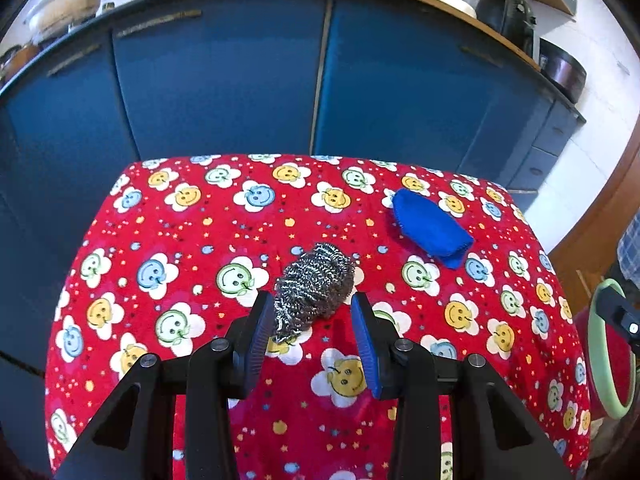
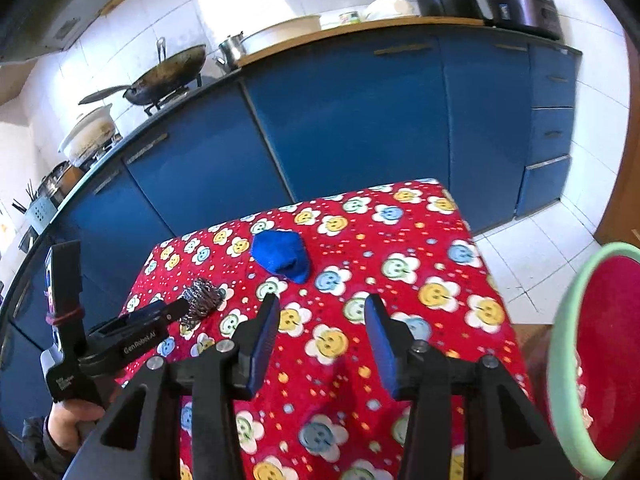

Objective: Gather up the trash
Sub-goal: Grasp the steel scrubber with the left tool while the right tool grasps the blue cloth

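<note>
A steel wool scrubber [image 1: 314, 290] lies on the red smiley-flower tablecloth [image 1: 180, 240]. My left gripper [image 1: 312, 304] is open, its blue pads either side of the scrubber's near end, the left pad touching it. A crumpled blue cloth [image 1: 430, 228] lies further right. In the right wrist view my right gripper [image 2: 322, 306] is open and empty above the cloth-covered table [image 2: 420, 320]; the blue cloth [image 2: 282, 254] lies ahead of it, and the scrubber [image 2: 200, 300] sits at the left gripper's tip [image 2: 176, 312].
A red basin with a green rim [image 2: 560, 360] stands off the table's right side, also seen in the left wrist view [image 1: 598, 380]. Blue kitchen cabinets [image 1: 220, 80] run behind the table, with a wok [image 2: 168, 74], pots and appliances on the counter.
</note>
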A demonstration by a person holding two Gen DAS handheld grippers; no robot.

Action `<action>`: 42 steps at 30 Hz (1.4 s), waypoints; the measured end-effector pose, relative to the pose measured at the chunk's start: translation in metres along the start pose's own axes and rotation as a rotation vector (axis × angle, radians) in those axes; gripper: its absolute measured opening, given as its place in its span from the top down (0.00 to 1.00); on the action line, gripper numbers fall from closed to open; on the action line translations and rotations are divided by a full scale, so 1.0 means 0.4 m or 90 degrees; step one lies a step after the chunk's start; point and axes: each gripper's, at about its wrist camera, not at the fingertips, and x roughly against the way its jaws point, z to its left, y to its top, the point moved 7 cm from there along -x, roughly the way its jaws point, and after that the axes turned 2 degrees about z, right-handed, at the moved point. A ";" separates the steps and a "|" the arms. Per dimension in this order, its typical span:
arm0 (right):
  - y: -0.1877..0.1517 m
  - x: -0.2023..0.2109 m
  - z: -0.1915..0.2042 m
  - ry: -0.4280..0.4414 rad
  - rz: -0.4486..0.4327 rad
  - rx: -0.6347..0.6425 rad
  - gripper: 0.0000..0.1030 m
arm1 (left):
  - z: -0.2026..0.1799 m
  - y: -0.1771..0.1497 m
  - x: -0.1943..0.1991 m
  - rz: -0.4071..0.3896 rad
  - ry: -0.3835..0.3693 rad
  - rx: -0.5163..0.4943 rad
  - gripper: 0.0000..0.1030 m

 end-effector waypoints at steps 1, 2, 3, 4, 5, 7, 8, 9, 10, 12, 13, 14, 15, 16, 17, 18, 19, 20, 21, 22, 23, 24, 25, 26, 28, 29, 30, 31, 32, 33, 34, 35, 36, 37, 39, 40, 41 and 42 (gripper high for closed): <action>0.003 -0.018 0.009 -0.002 0.005 0.006 0.54 | 0.002 0.001 -0.007 0.001 -0.002 0.003 0.60; 0.007 -0.031 0.015 -0.003 0.008 0.009 0.54 | 0.003 0.002 -0.011 0.001 -0.005 0.006 0.60; 0.009 -0.045 0.022 -0.003 0.012 0.012 0.54 | 0.004 0.003 -0.015 0.001 -0.009 0.010 0.60; 0.012 -0.063 0.030 -0.001 0.015 0.016 0.54 | 0.005 0.003 -0.019 0.002 -0.012 0.013 0.60; 0.015 -0.076 0.034 -0.001 0.017 0.019 0.53 | 0.007 0.003 -0.021 0.001 -0.014 0.016 0.60; 0.022 -0.107 0.047 -0.001 0.020 0.031 0.51 | 0.008 0.002 -0.028 0.001 -0.020 0.017 0.60; 0.026 -0.122 0.053 -0.001 0.021 0.037 0.50 | 0.009 0.002 -0.031 0.000 -0.022 0.018 0.60; 0.030 -0.137 0.058 -0.002 0.022 0.042 0.50 | 0.010 0.001 -0.033 0.001 -0.024 0.020 0.60; 0.033 -0.156 0.065 -0.005 0.025 0.047 0.50 | 0.012 0.000 -0.038 0.002 -0.028 0.024 0.60; 0.037 -0.185 0.075 -0.002 0.031 0.055 0.50 | 0.015 -0.002 -0.044 0.004 -0.029 0.029 0.60; 0.039 -0.200 0.080 -0.004 0.034 0.059 0.50 | 0.017 -0.003 -0.047 0.004 -0.030 0.031 0.60; 0.043 -0.215 0.085 -0.003 0.036 0.063 0.50 | 0.019 -0.003 -0.049 0.004 -0.031 0.032 0.60; 0.046 -0.229 0.090 -0.002 0.037 0.066 0.50 | 0.021 -0.003 -0.051 0.003 -0.030 0.032 0.61; 0.050 -0.242 0.093 -0.003 0.037 0.068 0.50 | 0.022 -0.004 -0.054 0.001 -0.029 0.033 0.63; 0.051 -0.254 0.097 -0.003 0.039 0.069 0.50 | 0.023 -0.004 -0.055 0.000 -0.030 0.034 0.63; 0.053 -0.269 0.100 -0.001 0.041 0.072 0.50 | 0.024 -0.004 -0.056 -0.002 -0.031 0.034 0.63; 0.053 -0.280 0.103 -0.001 0.043 0.074 0.50 | 0.024 -0.004 -0.056 -0.004 -0.032 0.035 0.64; 0.053 -0.293 0.105 -0.002 0.046 0.077 0.50 | 0.024 -0.003 -0.057 -0.006 -0.033 0.033 0.64; 0.054 -0.306 0.107 -0.001 0.048 0.080 0.50 | 0.022 -0.003 -0.059 -0.009 -0.033 0.031 0.64; 0.054 -0.314 0.109 -0.001 0.049 0.081 0.50 | 0.021 -0.003 -0.061 -0.009 -0.032 0.029 0.64; 0.056 -0.323 0.110 -0.002 0.051 0.084 0.50 | 0.021 -0.003 -0.063 -0.009 -0.032 0.028 0.64; 0.056 -0.331 0.112 -0.005 0.051 0.086 0.50 | 0.021 -0.003 -0.065 -0.009 -0.033 0.028 0.64; 0.057 -0.339 0.113 -0.010 0.052 0.089 0.50 | 0.020 -0.004 -0.067 -0.009 -0.033 0.029 0.64; 0.058 -0.346 0.113 -0.012 0.053 0.091 0.50 | 0.020 -0.005 -0.068 -0.009 -0.033 0.029 0.65; 0.056 -0.359 0.113 -0.015 0.058 0.093 0.52 | 0.020 -0.005 -0.068 -0.011 -0.032 0.030 0.65; 0.054 -0.366 0.110 -0.023 0.062 0.093 0.60 | 0.020 -0.005 -0.068 -0.012 -0.031 0.031 0.66; 0.051 -0.373 0.107 -0.030 0.068 0.092 0.64 | 0.020 -0.004 -0.068 -0.014 -0.030 0.031 0.66; 0.049 -0.378 0.104 -0.032 0.075 0.090 0.68 | 0.020 -0.004 -0.068 -0.015 -0.029 0.031 0.67; 0.046 -0.382 0.100 -0.028 0.081 0.084 0.75 | 0.021 -0.003 -0.067 -0.015 -0.028 0.030 0.67; 0.044 -0.384 0.099 -0.023 0.083 0.080 0.77 | 0.020 -0.004 -0.067 -0.016 -0.028 0.030 0.67; 0.043 -0.384 0.099 -0.022 0.083 0.081 0.81 | 0.020 -0.003 -0.067 -0.017 -0.027 0.029 0.68; 0.043 -0.383 0.101 -0.024 0.080 0.086 0.84 | 0.020 -0.004 -0.066 -0.018 -0.026 0.028 0.69; 0.042 -0.380 0.104 -0.023 0.078 0.091 0.85 | 0.018 -0.004 -0.065 -0.019 -0.025 0.028 0.69; 0.043 -0.380 0.109 -0.022 0.077 0.092 0.86 | 0.018 -0.003 -0.064 -0.021 -0.025 0.027 0.70; 0.039 -0.377 0.113 -0.020 0.076 0.092 0.87 | 0.019 -0.002 -0.063 -0.024 -0.026 0.028 0.72; 0.038 -0.371 0.114 -0.015 0.075 0.089 0.88 | 0.020 -0.002 -0.062 -0.026 -0.026 0.028 0.74; 0.035 -0.364 0.112 -0.011 0.074 0.086 0.88 | 0.022 -0.001 -0.061 -0.027 -0.026 0.029 0.76; 0.034 -0.356 0.112 -0.007 0.072 0.082 0.88 | 0.023 0.000 -0.059 -0.029 -0.027 0.030 0.78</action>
